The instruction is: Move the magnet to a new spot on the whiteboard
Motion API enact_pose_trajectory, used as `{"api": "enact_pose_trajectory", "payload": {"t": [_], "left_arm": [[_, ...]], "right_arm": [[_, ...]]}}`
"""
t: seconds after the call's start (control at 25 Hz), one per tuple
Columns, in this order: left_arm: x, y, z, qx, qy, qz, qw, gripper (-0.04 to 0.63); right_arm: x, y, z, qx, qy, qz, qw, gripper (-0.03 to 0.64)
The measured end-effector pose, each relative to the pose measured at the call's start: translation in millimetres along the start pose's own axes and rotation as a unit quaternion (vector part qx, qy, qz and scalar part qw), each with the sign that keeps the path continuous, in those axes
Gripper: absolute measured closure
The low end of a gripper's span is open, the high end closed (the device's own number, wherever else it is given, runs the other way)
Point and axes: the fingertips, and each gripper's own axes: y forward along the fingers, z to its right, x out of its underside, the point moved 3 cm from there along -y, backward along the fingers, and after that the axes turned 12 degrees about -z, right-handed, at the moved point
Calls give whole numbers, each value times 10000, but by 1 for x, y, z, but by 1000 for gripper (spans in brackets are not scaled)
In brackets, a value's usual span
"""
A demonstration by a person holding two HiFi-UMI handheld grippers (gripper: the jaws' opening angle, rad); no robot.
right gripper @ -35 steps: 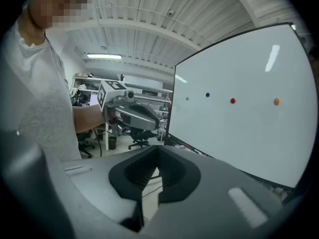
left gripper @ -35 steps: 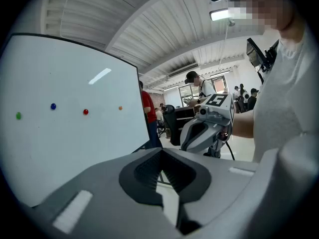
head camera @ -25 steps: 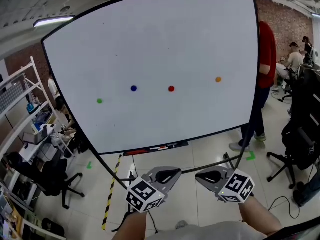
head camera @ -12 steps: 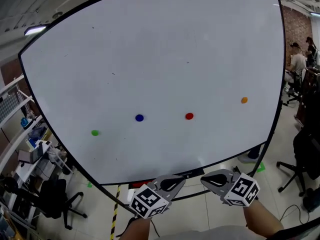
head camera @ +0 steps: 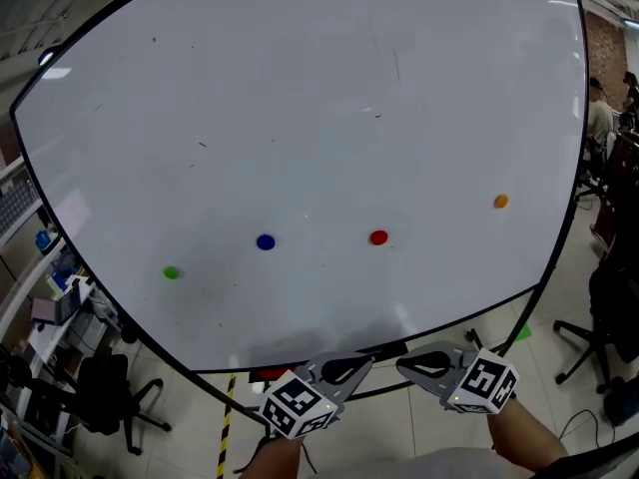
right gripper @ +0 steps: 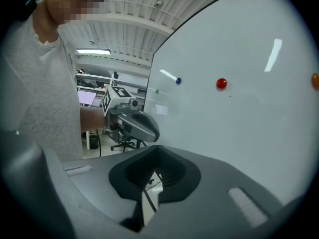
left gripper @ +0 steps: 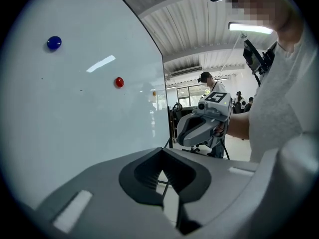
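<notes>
Whiteboard (head camera: 300,118) now closer; left tongs (head camera: 351,367), right tongs (head camera: 414,362) closed, empty, below red magnet (head camera: 378,238).

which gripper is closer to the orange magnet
Right. The right gripper is below the orange magnet, a bit to its left; the left gripper is farther left, past the red magnet.

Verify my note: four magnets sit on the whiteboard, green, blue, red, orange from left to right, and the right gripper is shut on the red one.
Wrong on the grip. The right gripper is shut on nothing; the right gripper view shows its jaws together and the red magnet on the whiteboard, apart from it. The rest stands.
</notes>
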Motion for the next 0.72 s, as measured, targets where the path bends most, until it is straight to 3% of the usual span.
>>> {"api": "enact_pose_trajectory", "payload": {"t": [0.28, 0.72], "left_arm": [[-14, 3, 3, -96, -152, -7, 9998, 609], [-17, 0, 2, -255, -249, -17, 9994, 609]], "right_arm": [[-16, -12, 9, 67, -596, 25, 9982, 612], [-75, -30, 63, 1061, -1380, 725, 9821, 604]]}}
